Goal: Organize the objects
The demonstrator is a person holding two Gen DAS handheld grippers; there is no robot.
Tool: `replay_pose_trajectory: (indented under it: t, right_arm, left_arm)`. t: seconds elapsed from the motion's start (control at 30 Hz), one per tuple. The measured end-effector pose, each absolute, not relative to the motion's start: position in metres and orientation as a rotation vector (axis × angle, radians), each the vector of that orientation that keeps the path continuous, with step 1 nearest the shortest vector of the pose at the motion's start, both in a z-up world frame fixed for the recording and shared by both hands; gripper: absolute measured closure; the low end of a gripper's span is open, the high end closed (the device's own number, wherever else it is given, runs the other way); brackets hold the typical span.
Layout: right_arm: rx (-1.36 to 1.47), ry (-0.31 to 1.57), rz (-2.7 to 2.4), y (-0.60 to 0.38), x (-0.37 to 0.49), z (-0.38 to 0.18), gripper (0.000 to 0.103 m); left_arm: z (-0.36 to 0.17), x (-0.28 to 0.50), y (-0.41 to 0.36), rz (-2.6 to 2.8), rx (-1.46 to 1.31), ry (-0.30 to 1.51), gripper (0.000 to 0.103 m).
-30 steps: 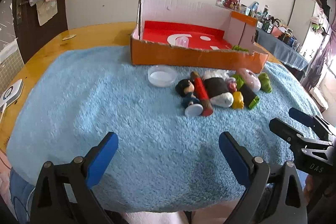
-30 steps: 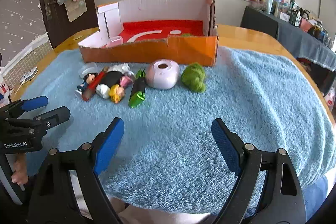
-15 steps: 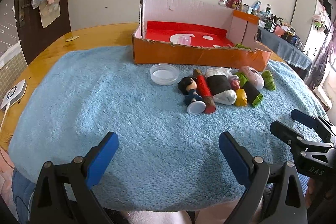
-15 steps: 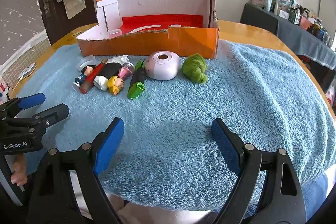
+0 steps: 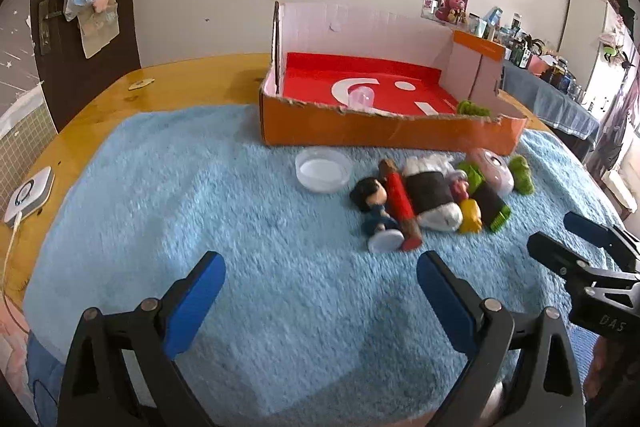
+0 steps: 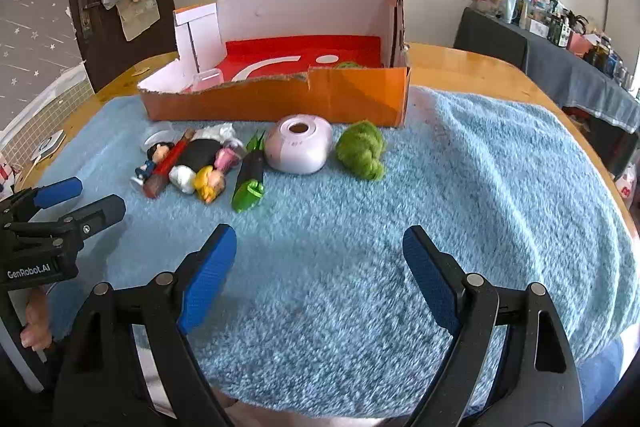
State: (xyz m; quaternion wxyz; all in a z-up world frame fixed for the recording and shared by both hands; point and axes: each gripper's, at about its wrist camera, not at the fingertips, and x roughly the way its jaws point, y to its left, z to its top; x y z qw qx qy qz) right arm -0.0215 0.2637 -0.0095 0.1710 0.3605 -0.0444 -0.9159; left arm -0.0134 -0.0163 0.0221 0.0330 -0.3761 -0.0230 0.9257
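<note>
A cluster of small toys lies on the blue towel [image 5: 200, 211] in front of an orange cardboard box [image 5: 384, 133]: a dark-haired figurine [image 5: 374, 205], a red stick [image 5: 402, 203], a black-and-white plush [image 5: 430, 193], a yellow figure [image 6: 208, 183], a green-tipped tube [image 6: 250, 179], a pink round gadget [image 6: 298, 145] and a green fuzzy lump [image 6: 362, 149]. A clear dish [image 5: 324, 171] sits left of them. My left gripper [image 5: 320, 291] hangs open near the towel's front edge, empty. My right gripper [image 6: 318, 263] is open too, well short of the toys.
The box has a red floor with a small clear cup [image 5: 362, 99] and a green lump [image 5: 474, 107] inside. A white device [image 5: 30, 193] with a cable lies on the wooden table [image 5: 100, 107] at the left. A cluttered side table [image 6: 560, 39] stands at the right.
Both views have shifted slightly; the box and toys sit a little lower in the frames than a second ago. Neither gripper's jaws have moved.
</note>
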Motion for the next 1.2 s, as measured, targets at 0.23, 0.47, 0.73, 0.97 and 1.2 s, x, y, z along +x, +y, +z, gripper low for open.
replay_pose_trajectory:
  t: [0.23,0.47,0.73,0.97,1.2]
  right_arm:
    - [1.031,-0.110,-2.602,0.266,-0.037,-0.002,0.018]
    - [1.040,-0.114,-2.605,0.270,-0.050,0.001,0.018]
    - [1.056,-0.089,-2.587,0.270,-0.057,0.001,0.018]
    - [1.073,-0.039,-2.562,0.276,-0.068,0.001,0.018]
    - [1.101,-0.024,-2.543,0.287,-0.082,-0.001,0.018]
  left_arm:
    - [0.023,-0.031,-0.015,2.847,-1.190,-0.019,0.005]
    - [0.023,-0.041,-0.016,2.807,-1.218,0.016,0.004]
    - [0.022,-0.044,-0.032,2.846,-1.250,0.061,0.004]
    - [0.028,-0.048,-0.032,2.819,-1.227,0.082,0.005]
    - [0.026,-0.058,-0.016,2.707,-1.235,0.150,0.015]
